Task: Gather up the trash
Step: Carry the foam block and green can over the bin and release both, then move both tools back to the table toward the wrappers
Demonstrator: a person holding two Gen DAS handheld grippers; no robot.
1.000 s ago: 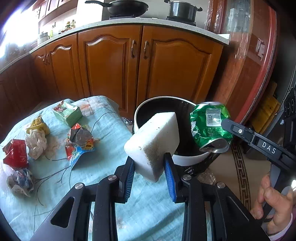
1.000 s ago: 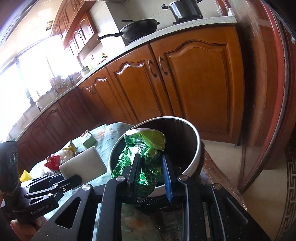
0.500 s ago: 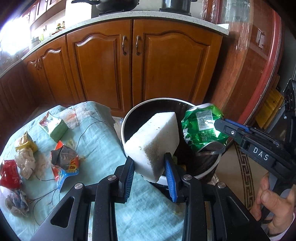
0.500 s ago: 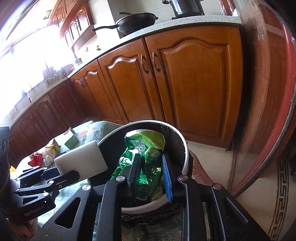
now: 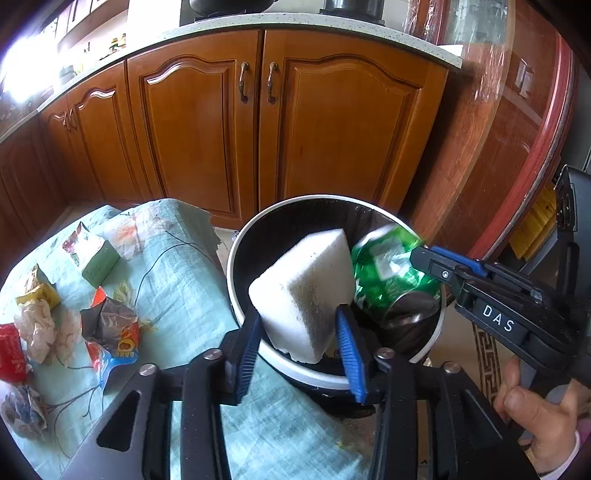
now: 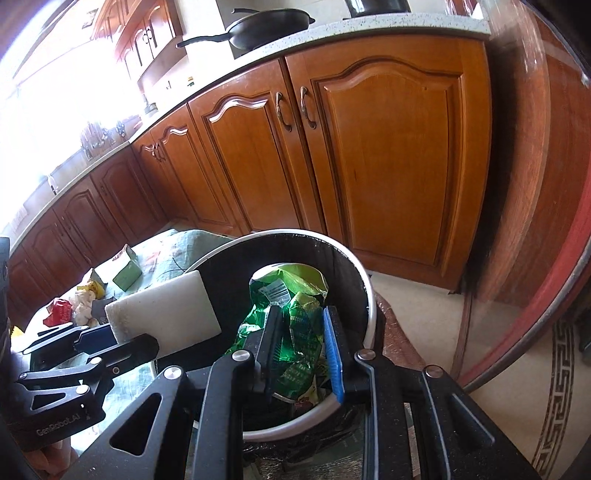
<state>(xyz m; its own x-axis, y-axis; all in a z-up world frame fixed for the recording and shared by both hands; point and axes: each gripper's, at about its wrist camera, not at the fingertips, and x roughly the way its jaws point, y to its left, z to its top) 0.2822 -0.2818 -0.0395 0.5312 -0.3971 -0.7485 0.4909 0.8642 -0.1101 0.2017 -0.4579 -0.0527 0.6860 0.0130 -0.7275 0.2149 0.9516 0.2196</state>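
Right view alone shows the pan (image 6: pixel 271 24) — left, wrappers (image 5: pixel 110 332).

The white sponge (image 5: pixel 304 291) and crushed green can (image 5: pixel 391 275) are crowding the bin (image 5: pixel 236 258) mouth; the cloth (image 5: pixel 177 291) (between scattered wrappers) is lying open.
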